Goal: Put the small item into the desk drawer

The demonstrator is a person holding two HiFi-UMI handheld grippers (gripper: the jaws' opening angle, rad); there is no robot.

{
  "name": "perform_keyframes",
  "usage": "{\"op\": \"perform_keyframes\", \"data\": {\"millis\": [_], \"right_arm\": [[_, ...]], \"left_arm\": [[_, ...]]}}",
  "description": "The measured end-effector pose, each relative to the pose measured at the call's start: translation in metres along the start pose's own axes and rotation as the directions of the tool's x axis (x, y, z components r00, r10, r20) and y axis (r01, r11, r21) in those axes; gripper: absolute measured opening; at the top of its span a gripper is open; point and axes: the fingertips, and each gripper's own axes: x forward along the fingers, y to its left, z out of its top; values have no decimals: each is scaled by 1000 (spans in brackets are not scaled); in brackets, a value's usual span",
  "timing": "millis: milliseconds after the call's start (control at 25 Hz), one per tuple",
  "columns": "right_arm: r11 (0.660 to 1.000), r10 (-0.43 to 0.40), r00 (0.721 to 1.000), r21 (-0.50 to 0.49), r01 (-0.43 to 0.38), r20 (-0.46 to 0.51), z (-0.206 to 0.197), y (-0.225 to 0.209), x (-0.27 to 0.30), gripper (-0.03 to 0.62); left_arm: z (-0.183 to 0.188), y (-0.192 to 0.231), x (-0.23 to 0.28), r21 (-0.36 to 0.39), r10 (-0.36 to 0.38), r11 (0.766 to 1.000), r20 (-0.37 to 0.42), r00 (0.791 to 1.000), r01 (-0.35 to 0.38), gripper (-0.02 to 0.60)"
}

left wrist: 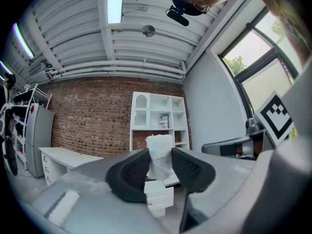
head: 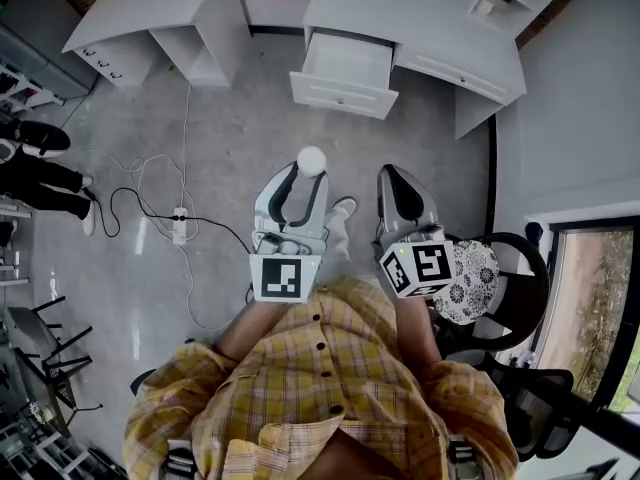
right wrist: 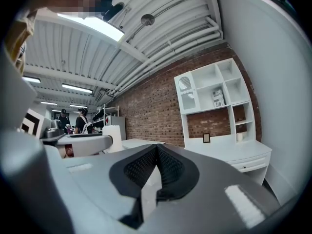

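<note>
Grey concrete floor spreads under the person, with a white desk against the brick wall ahead and its drawer pulled out. A power strip and loose cables lie on the floor off to the left, and a chair with a patterned cushion stands at the person's right.

Both grippers are held out in front of a yellow plaid shirt. The left gripper has its jaws closed on the small white item. In the left gripper view, the item sits upright between the two dark pads, touching both, with its top standing clear above the tips. It is up in the air, well short of the open drawer.

The right gripper is beside the left one, apart from it. Its jaws are pressed together with nothing between them, as the right gripper view shows.
</note>
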Motion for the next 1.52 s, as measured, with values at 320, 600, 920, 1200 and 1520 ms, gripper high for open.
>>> {"op": "perform_keyframes", "data": {"millis": [320,600,920,1200,1520], "right_arm": [[1000,-14,1000,5,14,-17,11,-47,86,1],[1000,-22,999,18,23,-32,22,-100,160,2],[999,-14,999,44,16,-53,27,-161,235,2],[998,2,997,66,3,-73,23,-215,293,2],[996,8,995,84,1,-98,12,-259,334,2]], "left_arm": [[-8,31,93,19,-23,1000,-39,999,24,158],[-9,50,184,6,-34,999,-61,998,34,158],[-18,64,278,10,-27,1000,-102,994,28,159],[-31,73,355,14,-28,999,-136,990,30,159],[-54,75,419,19,-30,999,-175,984,34,160]]}}
